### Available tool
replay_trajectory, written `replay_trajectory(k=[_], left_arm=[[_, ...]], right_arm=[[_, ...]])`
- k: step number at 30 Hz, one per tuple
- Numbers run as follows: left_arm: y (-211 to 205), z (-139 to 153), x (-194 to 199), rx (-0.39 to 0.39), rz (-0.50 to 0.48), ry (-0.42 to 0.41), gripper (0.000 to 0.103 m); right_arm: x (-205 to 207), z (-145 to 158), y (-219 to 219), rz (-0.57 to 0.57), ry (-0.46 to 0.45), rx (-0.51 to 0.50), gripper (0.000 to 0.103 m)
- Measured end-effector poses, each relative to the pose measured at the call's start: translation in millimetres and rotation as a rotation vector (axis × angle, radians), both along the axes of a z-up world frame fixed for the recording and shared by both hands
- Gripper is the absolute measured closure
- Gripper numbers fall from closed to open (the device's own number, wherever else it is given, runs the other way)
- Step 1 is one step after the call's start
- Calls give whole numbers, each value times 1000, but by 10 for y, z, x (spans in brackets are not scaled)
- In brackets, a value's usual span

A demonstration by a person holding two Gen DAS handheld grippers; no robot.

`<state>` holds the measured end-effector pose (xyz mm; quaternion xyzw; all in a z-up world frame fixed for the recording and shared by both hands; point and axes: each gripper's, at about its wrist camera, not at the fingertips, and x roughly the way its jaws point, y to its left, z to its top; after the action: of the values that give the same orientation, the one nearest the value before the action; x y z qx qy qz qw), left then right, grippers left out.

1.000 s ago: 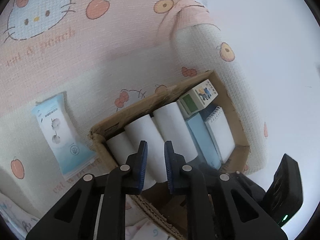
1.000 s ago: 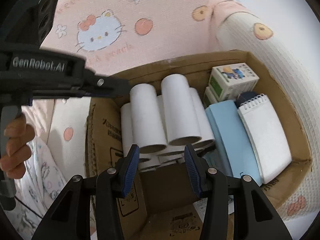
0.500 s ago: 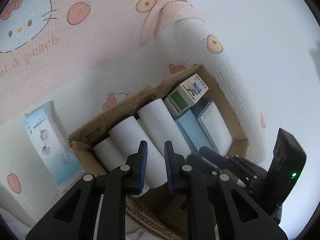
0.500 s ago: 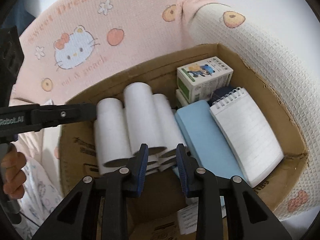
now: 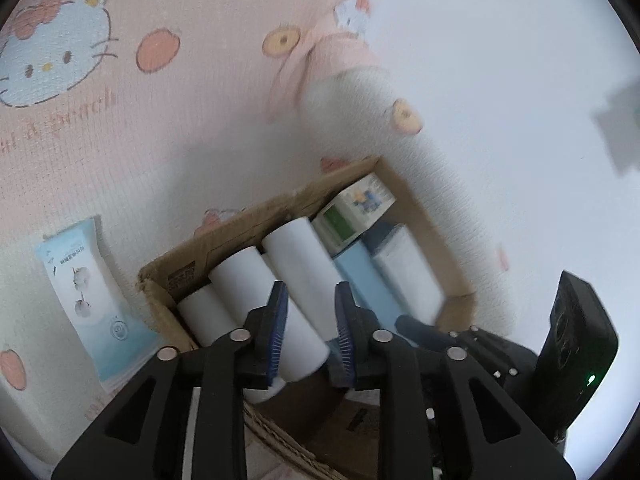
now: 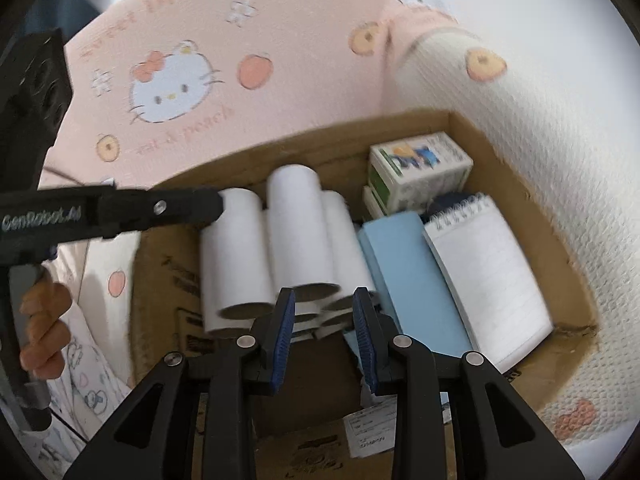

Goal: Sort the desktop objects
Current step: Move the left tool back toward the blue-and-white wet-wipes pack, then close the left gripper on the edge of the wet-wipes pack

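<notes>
Two tools are hovering over a cardboard box (image 6: 500, 168) of sorted things on a bed cover.

The left tool (image 5: 308, 320) is opening its jaws, a white paper roll (image 5: 296, 276) showing between them, untouched as far as can be told. The right tool (image 6: 324, 332) is holding its jaws narrowly apart, gripping nothing. Inside the box, white rolls (image 6: 296, 236) are lying stacked at the left, a blue pad (image 6: 408, 276) and a spiral notebook (image 6: 492, 272) beside them, a small printed carton (image 6: 420, 168) behind. A tissue pack (image 5: 88, 300) is lying outside.
</notes>
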<state>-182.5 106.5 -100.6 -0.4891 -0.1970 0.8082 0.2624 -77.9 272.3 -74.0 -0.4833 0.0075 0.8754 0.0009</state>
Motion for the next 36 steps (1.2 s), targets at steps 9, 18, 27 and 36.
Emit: replay_trajectory(k=[9,18,27,36], left_arm=[[-502,136,658,32,5,158,54],[-1194,-204,1274,-34,81,171,56],[-1792,-472,1508,17,270,158,84],[-2062,-1223,1512,95,276,4,61]], right_arm=[[376,317,-600,148,138,101,71],[813,264,-996,238,201,42,37],[998,109,-1537,171,323,-62,25],[732,-422,-1908,91,176,-159,19]])
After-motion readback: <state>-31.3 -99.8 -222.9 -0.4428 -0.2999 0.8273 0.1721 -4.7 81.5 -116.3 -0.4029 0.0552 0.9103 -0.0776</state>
